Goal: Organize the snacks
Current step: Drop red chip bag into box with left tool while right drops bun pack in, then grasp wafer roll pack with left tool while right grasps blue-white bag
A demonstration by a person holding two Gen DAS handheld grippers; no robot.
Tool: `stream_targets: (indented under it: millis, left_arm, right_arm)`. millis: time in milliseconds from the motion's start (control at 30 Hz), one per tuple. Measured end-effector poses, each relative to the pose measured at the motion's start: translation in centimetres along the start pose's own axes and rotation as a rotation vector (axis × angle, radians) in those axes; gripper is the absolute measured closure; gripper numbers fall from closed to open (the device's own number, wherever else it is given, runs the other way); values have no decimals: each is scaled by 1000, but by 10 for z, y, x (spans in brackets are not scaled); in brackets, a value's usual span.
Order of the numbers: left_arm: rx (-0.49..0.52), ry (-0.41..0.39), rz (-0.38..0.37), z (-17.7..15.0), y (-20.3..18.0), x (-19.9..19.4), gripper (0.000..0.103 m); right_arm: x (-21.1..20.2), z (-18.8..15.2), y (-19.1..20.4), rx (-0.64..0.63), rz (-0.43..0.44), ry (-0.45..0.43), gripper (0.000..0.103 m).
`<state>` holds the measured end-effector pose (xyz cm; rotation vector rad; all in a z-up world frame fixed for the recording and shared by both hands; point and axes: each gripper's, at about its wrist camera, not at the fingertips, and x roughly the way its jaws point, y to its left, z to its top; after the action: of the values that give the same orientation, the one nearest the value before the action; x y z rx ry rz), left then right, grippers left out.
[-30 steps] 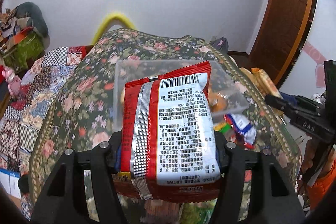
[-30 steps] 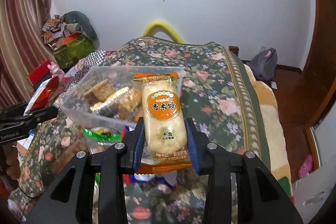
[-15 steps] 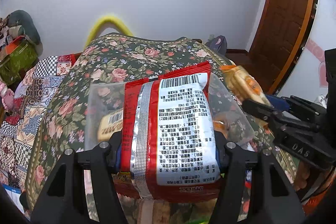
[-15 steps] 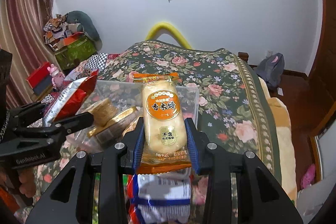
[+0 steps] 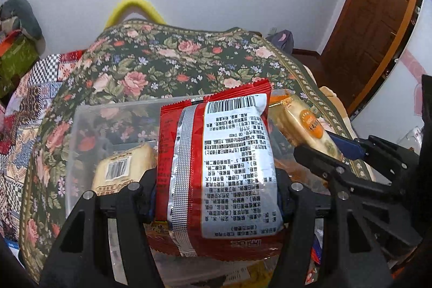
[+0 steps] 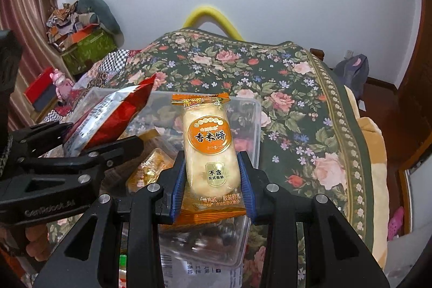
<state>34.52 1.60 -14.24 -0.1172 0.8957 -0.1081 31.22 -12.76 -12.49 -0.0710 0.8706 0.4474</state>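
I've brought both grippers over the bin (image 5: 81, 126): left (image 5: 216, 196) clamps the red packet (image 5: 221, 161), right (image 6: 212, 180) the rice cracker (image 6: 209, 145) (release comes next).

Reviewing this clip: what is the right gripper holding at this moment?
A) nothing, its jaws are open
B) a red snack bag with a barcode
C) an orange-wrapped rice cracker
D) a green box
C: the right gripper is closed on the orange-wrapped rice cracker above the clear plastic box, while the red snack bag sits in the left gripper.
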Motion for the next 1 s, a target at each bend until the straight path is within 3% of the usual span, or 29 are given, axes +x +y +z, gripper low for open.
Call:
stream_targets:
  millis: [367,433,600,1000]
  left_arm:
    - [-25,34,-10,1,3,6,37]
    - [-28,32,-13,0,3,0,34]
    - [-8,-19,-14,0,0,-26,26]
    - [97,-113,48,-29,-11,-99,18]
  right_arm:
    - [-3,1,1,-6,11,16,68]
    - [-7,1,1,-8,8,12,64]
    - [-26,1,2,-8,14,-26,52]
    - [-76,-17,3,-29,9,-87,49]
